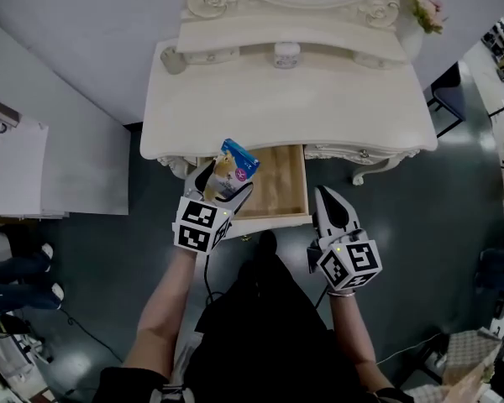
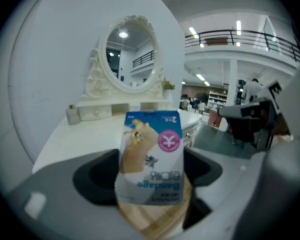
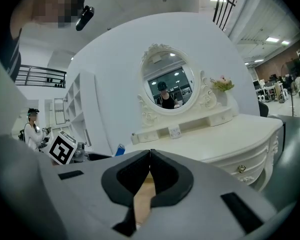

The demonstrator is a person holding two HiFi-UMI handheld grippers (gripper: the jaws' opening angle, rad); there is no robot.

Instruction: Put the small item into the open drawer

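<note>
Your packet [image 2: 151, 156] shows a blue top band, a pink circle, and tan over white below. The drawer [image 1: 287, 183] is pale wood inside; the dressing table [image 1: 319, 99] is cream. Your left gripper [image 1: 225, 176] and right gripper [image 1: 324, 195] carry black-and-white square markers.

The small packet [image 1: 233, 166], blue-topped and tan with a pink round mark (its print upside down in the left gripper view), is pinched in the left gripper [image 1: 221, 188] over the left end of the wooden drawer [image 1: 284, 187], which stands open from the dressing table's [image 1: 286, 99] front.
</note>
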